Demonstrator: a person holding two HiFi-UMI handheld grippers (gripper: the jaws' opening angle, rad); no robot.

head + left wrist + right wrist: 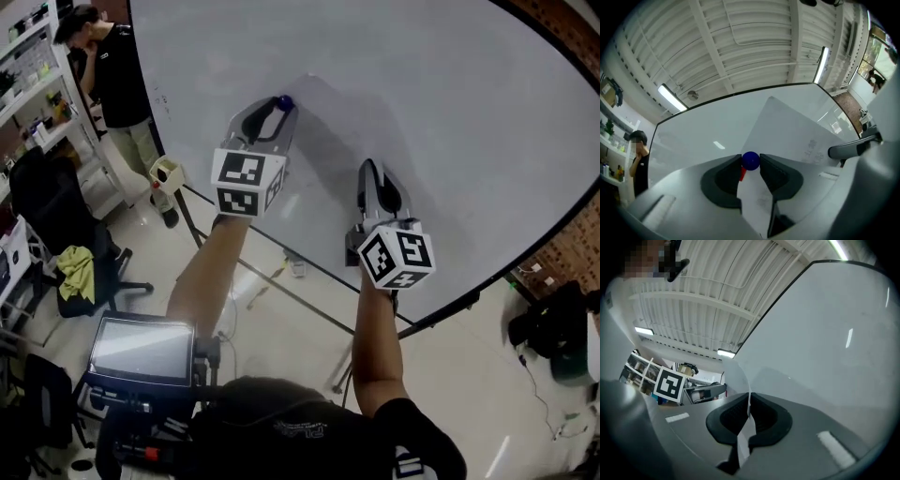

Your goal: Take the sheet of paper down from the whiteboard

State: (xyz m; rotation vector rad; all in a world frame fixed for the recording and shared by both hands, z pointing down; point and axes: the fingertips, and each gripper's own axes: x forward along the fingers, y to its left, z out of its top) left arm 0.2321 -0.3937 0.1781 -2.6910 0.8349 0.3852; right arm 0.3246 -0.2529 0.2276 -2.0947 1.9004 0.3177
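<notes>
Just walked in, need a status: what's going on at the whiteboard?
A person stands at the whiteboard with a gripper in each hand. The left gripper is closed on a blue ball magnet in front of the sheet of paper. The right gripper is shut on the sheet's edge, which curls away from the board there. Whether the sheet is fully off is unclear.

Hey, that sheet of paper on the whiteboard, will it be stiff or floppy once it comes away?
Probably floppy: the sheet of paper curls where the right claw pinches its edge. It looks thin, so likely light and easily torn if tugged sharply.
</notes>
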